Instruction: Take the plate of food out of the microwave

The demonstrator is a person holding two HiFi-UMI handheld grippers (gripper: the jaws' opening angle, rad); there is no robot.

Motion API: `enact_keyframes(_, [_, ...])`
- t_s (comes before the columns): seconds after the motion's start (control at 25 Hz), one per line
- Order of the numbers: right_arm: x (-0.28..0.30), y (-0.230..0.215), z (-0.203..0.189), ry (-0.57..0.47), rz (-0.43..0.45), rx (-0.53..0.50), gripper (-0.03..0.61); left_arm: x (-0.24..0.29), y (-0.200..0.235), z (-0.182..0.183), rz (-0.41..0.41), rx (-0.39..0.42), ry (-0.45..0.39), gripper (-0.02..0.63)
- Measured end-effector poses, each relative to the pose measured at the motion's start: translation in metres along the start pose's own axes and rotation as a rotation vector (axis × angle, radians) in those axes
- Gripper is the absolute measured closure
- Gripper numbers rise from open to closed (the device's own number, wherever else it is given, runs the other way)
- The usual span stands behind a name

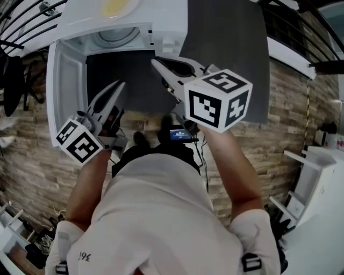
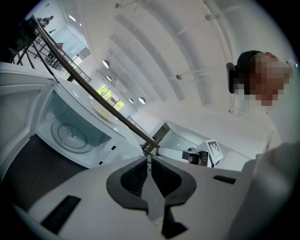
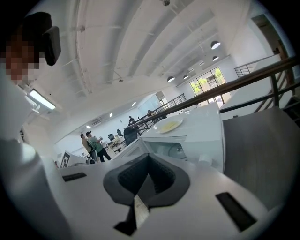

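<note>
The white microwave (image 1: 161,27) stands open, and its glass turntable (image 1: 114,36) carries nothing. A plate of yellow food (image 1: 115,6) rests on the microwave's top; it also shows in the left gripper view as the plate (image 2: 104,111) and in the right gripper view as the plate (image 3: 168,125). My left gripper (image 1: 121,84) is below the opening, jaws together and empty (image 2: 149,157). My right gripper (image 1: 154,60) is by the opening's lower right corner, also shut on nothing (image 3: 149,155). Neither gripper touches the plate.
The microwave door (image 1: 64,86) hangs open on the left. A dark grey panel (image 1: 226,53) lies right of the microwave. A white shelf unit (image 1: 317,177) stands far right. Black railings (image 2: 93,93) run behind. Two people (image 3: 93,147) stand in the distance.
</note>
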State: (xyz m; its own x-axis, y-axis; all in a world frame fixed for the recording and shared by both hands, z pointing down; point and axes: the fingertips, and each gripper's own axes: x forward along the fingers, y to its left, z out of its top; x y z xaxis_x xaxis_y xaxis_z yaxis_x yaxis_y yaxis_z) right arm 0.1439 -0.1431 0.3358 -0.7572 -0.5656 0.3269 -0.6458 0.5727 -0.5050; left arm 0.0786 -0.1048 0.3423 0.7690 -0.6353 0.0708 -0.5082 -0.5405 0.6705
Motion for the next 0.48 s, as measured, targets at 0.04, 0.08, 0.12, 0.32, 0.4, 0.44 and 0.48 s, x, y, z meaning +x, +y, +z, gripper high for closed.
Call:
enact_keyframes(0.04, [-0.004,0.005,-0.003,-0.007,-0.007,-0.007,0.577,-0.005,-0.004,-0.006,-0.011,0.003,0.019,0.583])
enact_keyframes(0.08, [-0.007,0.01,-0.007,-0.015,-0.014,-0.012,0.577,-0.011,-0.007,-0.012,-0.022,0.005,0.039,0.583])
enact_keyframes(0.12, [-0.01,0.016,-0.012,-0.025,-0.021,-0.015,0.577,-0.018,-0.011,-0.017,-0.034,0.008,0.056,0.583])
enact_keyframes(0.32, [-0.022,0.045,-0.039,-0.073,-0.067,-0.025,0.577,-0.059,-0.025,-0.041,-0.084,0.024,0.12,0.583])
enact_keyframes(0.4, [-0.026,0.056,-0.051,-0.091,-0.088,-0.03,0.577,-0.075,-0.029,-0.048,-0.1,0.026,0.137,0.583])
enact_keyframes(0.44, [-0.028,0.061,-0.057,-0.099,-0.1,-0.031,0.577,-0.082,-0.03,-0.05,-0.109,0.028,0.144,0.583])
enact_keyframes(0.48, [-0.029,0.066,-0.063,-0.107,-0.111,-0.028,0.577,-0.09,-0.03,-0.052,-0.117,0.031,0.149,0.583])
